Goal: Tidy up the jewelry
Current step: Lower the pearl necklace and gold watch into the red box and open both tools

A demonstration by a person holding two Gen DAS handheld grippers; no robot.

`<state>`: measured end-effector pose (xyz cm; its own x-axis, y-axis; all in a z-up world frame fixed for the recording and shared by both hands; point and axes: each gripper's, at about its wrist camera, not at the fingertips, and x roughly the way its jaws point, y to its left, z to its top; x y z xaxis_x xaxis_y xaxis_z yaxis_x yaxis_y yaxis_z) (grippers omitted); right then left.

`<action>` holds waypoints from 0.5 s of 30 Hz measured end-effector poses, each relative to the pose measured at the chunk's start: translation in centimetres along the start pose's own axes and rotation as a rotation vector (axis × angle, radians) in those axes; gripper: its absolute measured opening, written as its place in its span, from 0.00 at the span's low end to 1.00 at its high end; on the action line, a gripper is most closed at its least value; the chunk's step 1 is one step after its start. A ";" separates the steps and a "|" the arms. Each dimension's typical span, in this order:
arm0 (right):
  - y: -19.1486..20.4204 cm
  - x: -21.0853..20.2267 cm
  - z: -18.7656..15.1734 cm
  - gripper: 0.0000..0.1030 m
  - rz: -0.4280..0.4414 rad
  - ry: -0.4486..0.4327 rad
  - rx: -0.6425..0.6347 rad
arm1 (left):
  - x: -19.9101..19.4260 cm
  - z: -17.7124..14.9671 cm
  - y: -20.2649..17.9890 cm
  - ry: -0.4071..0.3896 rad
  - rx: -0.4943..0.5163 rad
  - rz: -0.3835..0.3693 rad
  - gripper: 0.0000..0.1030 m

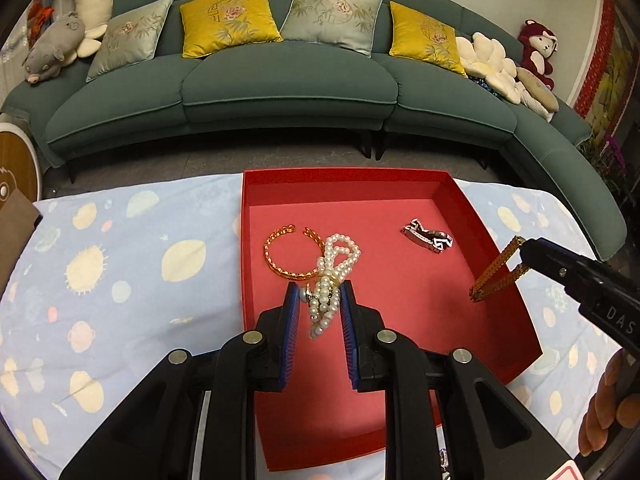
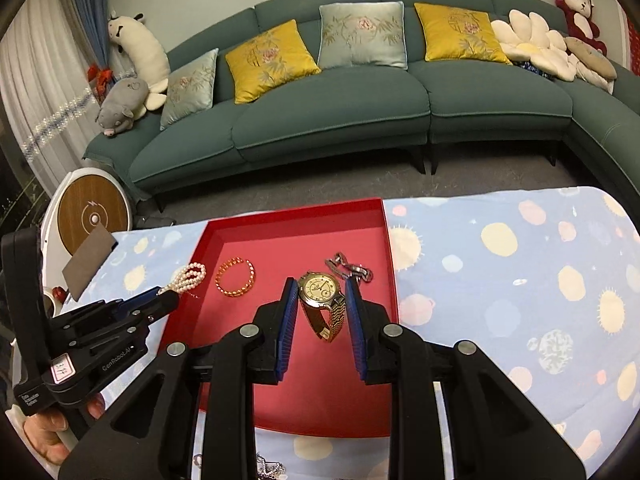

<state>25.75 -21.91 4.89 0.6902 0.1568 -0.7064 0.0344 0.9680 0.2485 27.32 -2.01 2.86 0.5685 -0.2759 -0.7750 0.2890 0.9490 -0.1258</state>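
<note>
Left gripper [image 1: 320,292] clamped on beaded pearl strand [image 1: 334,272], right gripper [image 2: 322,290] on metal-banded gold watch [image 2: 320,292].

Inside the red tray [image 1: 492,216], the near floor and the middle strip between the gold bangle [image 1: 280,258] and the silver bracelet [image 1: 428,236] lie bare. The tray's low walls rim it. On both sides the patterned worktop [image 2: 520,280] lies open.

Red tray [image 1: 496,240], white pearls [image 1: 332,276], gold watch [image 2: 320,292], blue spotted cloth [image 1: 120,280]
</note>
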 end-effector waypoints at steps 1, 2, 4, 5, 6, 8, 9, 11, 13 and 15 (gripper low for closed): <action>0.0 0.6 -0.2 0.23 -0.004 0.013 0.002 | 0.2 0.0 0.0 0.004 0.000 -0.004 0.18; -0.1 1.1 -0.5 0.23 -0.005 0.023 0.004 | 0.5 -0.1 0.1 0.009 -0.001 -0.003 0.18; -0.3 2.0 -0.9 0.23 -0.001 0.041 0.007 | 1.0 -0.5 0.1 0.019 -0.004 0.003 0.19; -0.3 2.4 -1.1 0.23 -0.004 0.048 0.005 | 1.2 -0.6 0.2 0.022 -0.006 0.006 0.20; -0.3 2.7 -1.3 0.23 -0.006 0.054 0.000 | 1.3 -0.8 0.2 0.021 -0.004 0.001 0.20; -0.2 3.1 -1.5 0.23 -0.006 0.069 -0.009 | 1.3 -0.8 0.1 0.021 0.000 0.001 0.23; -0.1 3.0 -1.5 0.24 -0.001 0.064 -0.011 | 1.2 -0.7 0.0 0.015 -0.003 -0.001 0.33; 0.0 2.2 -1.3 0.31 -0.015 0.030 -0.020 | 0.3 -0.5 0.2 -0.010 -0.020 0.014 0.48; 0.2 0.6 -0.8 0.50 -0.025 -0.029 -0.027 | -1.2 0.0 0.4 -0.042 -0.034 0.009 0.54; 0.3 -1.5 -0.2 0.51 -0.017 -0.078 -0.029 | -3.1 0.4 0.8 -0.075 -0.059 0.003 0.60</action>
<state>24.58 -21.83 5.95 0.7438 0.1254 -0.6565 0.0268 0.9758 0.2168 26.13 -0.48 5.39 0.6258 -0.2820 -0.7272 0.2425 0.9565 -0.1623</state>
